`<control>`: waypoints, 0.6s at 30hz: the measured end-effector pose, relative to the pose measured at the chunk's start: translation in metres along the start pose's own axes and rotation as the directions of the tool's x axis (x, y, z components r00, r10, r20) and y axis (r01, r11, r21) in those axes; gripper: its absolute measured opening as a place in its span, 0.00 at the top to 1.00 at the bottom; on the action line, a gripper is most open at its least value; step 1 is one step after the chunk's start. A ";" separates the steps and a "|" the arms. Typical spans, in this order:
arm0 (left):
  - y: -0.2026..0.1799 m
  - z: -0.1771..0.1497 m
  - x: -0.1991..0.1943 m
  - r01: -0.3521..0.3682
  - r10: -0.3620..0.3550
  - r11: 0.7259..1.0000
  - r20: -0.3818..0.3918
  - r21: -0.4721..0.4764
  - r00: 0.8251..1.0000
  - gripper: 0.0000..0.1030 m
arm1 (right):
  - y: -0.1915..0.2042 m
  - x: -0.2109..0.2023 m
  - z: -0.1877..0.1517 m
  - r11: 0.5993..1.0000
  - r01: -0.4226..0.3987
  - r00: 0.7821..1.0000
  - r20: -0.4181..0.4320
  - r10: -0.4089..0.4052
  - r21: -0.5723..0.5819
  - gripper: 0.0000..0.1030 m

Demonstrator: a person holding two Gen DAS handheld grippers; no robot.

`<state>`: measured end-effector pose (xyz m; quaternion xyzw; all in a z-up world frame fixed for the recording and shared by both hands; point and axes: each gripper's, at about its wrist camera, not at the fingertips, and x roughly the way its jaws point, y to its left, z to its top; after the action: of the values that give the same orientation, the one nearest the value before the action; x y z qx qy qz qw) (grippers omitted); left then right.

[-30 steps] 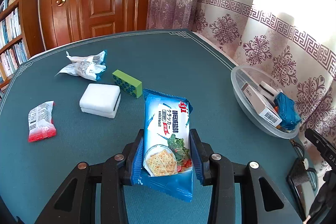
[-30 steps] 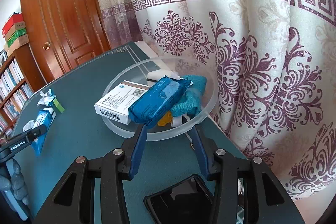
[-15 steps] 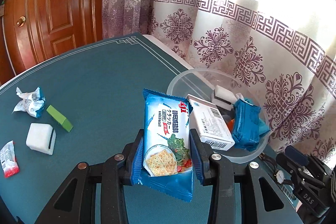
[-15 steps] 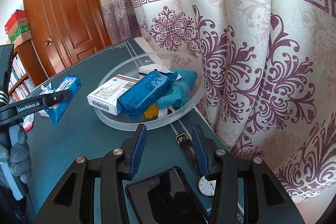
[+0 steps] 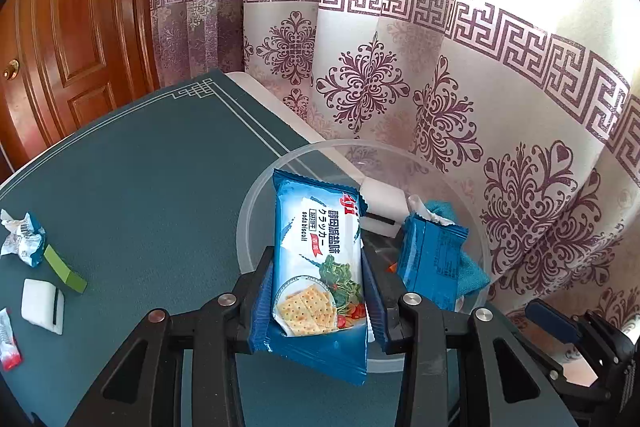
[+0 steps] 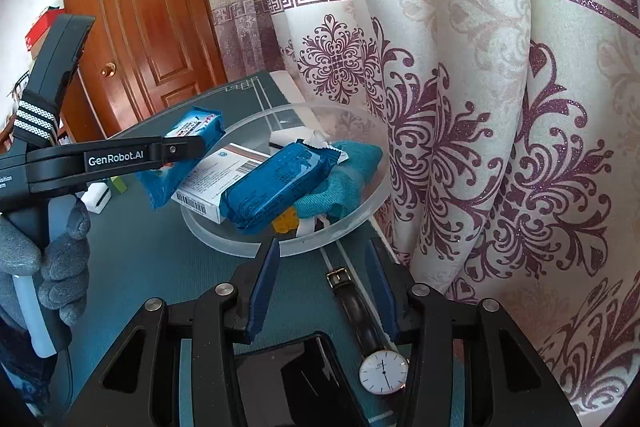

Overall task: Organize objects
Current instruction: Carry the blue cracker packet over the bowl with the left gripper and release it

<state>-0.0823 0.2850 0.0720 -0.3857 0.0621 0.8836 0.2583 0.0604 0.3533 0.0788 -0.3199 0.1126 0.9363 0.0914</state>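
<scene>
Left wrist view: the left gripper (image 5: 318, 291) fills the bottom of the frame, its jaws clenched on a blue soda-biscuit packet (image 5: 318, 259) that stands upright at centre. The packet hangs over the near rim of a clear plastic bowl (image 5: 256, 195) at centre right. Inside the bowl, right of the packet, a dark blue wrapped pack (image 5: 432, 259) leans against a teal cloth (image 5: 472, 271), with a white block (image 5: 384, 203) behind them. The bowl sits on a teal table (image 5: 160, 187). At the left edge lie a crumpled blue-and-white wrapper (image 5: 22, 239), a green block (image 5: 64, 269), a white box (image 5: 42, 305) and a red-and-white sachet (image 5: 9, 345). Patterned purple-and-white curtains (image 5: 440, 67) fill the upper right.

Right wrist view: the right gripper (image 6: 322, 287) sits at bottom centre, jaws released and holding nothing, tips near the bowl's (image 6: 360, 203) front rim. The bowl holds a white barcoded carton (image 6: 216, 179), the dark blue pack (image 6: 280, 183), the teal cloth (image 6: 344, 183) and something small and yellow (image 6: 286, 223). The left gripper (image 6: 176, 149) reaches in from the left, carrying the biscuit packet (image 6: 188, 131) above the bowl's left rim. A wristwatch (image 6: 382, 371) and a black phone (image 6: 304, 379) lie on the table between the right gripper's arms.
</scene>
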 end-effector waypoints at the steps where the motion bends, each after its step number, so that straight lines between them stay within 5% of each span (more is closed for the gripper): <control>1: -0.003 0.002 0.002 0.000 0.000 1.000 -0.002 0.001 1.000 0.59 | -0.001 -0.001 0.001 1.000 -0.006 1.000 0.003 0.006 0.000 0.55; 13: -0.020 0.020 0.026 0.002 -0.002 1.000 -0.018 0.003 1.000 0.56 | -0.007 -0.006 0.010 0.999 -0.054 0.999 -0.005 0.054 -0.005 0.55; 18: -0.015 0.020 0.023 0.020 -0.019 0.998 0.005 -0.053 1.000 0.20 | -0.002 -0.011 0.015 0.999 -0.052 0.999 -0.006 0.052 -0.016 0.55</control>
<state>-0.1010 0.3134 0.0713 -0.3908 0.0344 0.8833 0.2568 0.0606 0.3578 0.0971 -0.3202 0.1134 0.9383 0.0642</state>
